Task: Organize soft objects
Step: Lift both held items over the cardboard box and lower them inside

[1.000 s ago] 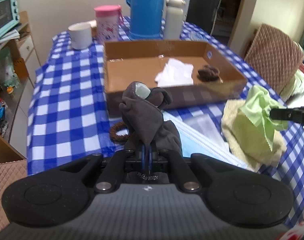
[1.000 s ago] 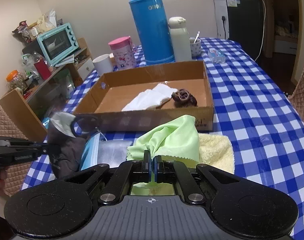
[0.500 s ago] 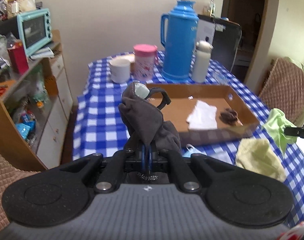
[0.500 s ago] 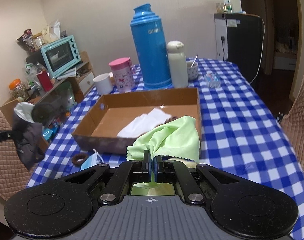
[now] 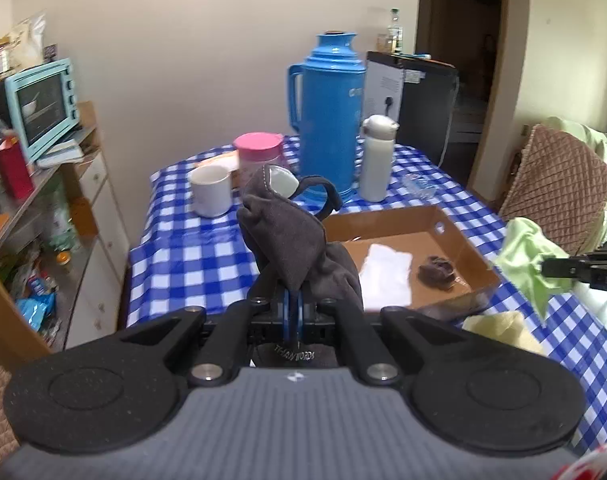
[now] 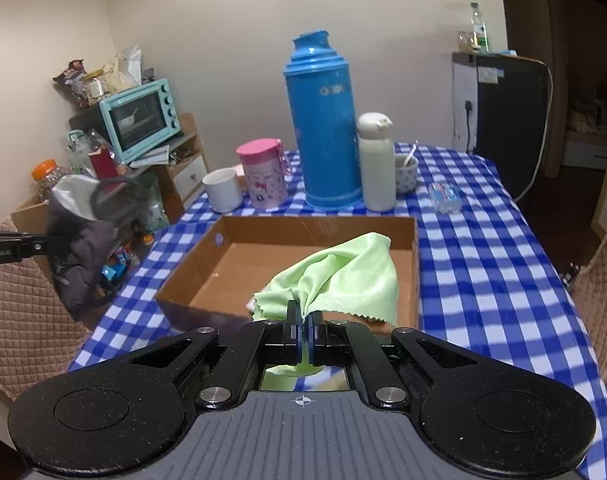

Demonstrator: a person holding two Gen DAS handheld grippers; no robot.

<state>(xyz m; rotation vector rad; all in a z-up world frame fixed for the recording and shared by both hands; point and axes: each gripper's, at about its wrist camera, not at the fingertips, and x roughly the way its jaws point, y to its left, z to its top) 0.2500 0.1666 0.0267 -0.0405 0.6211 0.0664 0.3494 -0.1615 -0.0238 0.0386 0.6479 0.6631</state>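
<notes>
Left gripper [image 5: 293, 312] is clamped tight on a dark grey cloth [image 5: 291, 240], some kind of pouch with a strap loop and a pale lining, bunched up above the jaws and held in the air off the left end of the table [image 5: 175, 256]. Right gripper [image 6: 303, 326] is pinched just as tight on a light green cloth [image 6: 343, 276], which hangs over the near edge of the cardboard box [image 6: 183, 276].

Out from there: the box sits mid-table on the blue check cloth, and the left view shows a white cloth [image 5: 387, 270] and a small dark brown scrunchie-looking thing [image 5: 435, 272] already inside. A pale yellow towel [image 5: 499, 326] lies on the table just in front of the box. Thermos [image 6: 323, 120], white bottle [image 6: 377, 164], pink cup [image 6: 263, 174] and mug [image 6: 223, 190] stand right behind the far wall.

My guess is both cloths go in the box next. I'd carry each one well past the rim and lower it before letting go, otherwise a corner drapes over the wall. Aim for bare floor, not on top of the white cloth, and stay clear of the thermos behind
</notes>
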